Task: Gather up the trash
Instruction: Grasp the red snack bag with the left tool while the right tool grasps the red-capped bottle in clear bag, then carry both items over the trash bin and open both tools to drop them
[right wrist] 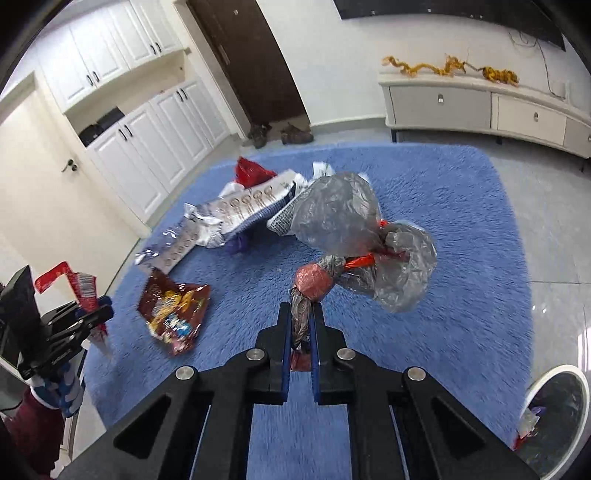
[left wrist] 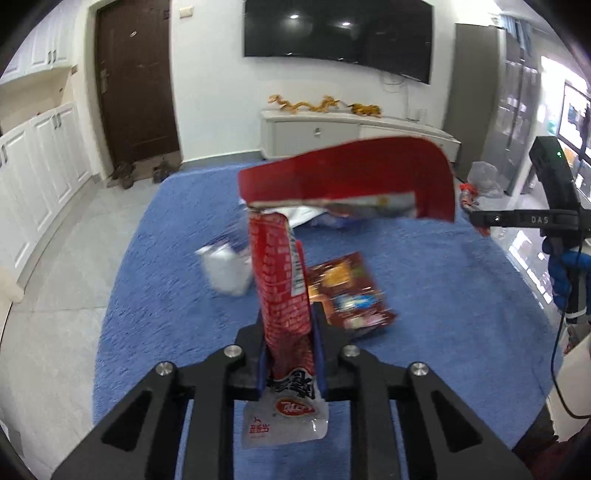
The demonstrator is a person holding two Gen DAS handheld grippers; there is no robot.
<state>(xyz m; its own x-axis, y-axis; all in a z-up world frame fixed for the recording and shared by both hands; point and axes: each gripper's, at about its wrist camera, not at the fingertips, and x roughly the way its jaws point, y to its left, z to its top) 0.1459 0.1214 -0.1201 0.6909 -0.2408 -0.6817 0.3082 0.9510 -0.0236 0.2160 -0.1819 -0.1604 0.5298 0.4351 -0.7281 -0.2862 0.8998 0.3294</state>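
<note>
Trash fills both of your grippers above the blue rug point(right wrist: 461, 206). Your left gripper point(left wrist: 289, 334) is clamped on a long red snack wrapper point(left wrist: 284, 280), which stands up between the fingers; its torn upper flap folds over to the right, and its pale bottom end hangs below the pads. Your right gripper point(right wrist: 300, 326) is pinched tight on the twisted neck of a crumpled clear plastic bag point(right wrist: 354, 225), which bulges out beyond the fingertips with red strips knotted through it and a reddish lump just past the pads.

On the rug, a dark red snack bag point(right wrist: 173, 314) lies flat, near and to the left in the right wrist view. Farther off sits a heap of silver foil packaging point(right wrist: 229, 214), with a small red wrapper point(right wrist: 251, 171) poking up at its far edge. In the left wrist view a white crumpled piece point(left wrist: 225, 273) lies left of the held wrapper, blurred.

A round white-rimmed bin point(right wrist: 554, 417) stands on the tiled floor at the near right, off the rug, with some scraps inside. Beyond the rug you see a dark brown door point(left wrist: 136, 77) with shoes point(right wrist: 280, 134) at its foot, white cabinets point(right wrist: 147, 147) to the left, and a low TV console point(right wrist: 480, 107) below a wall-mounted TV point(left wrist: 338, 35).
</note>
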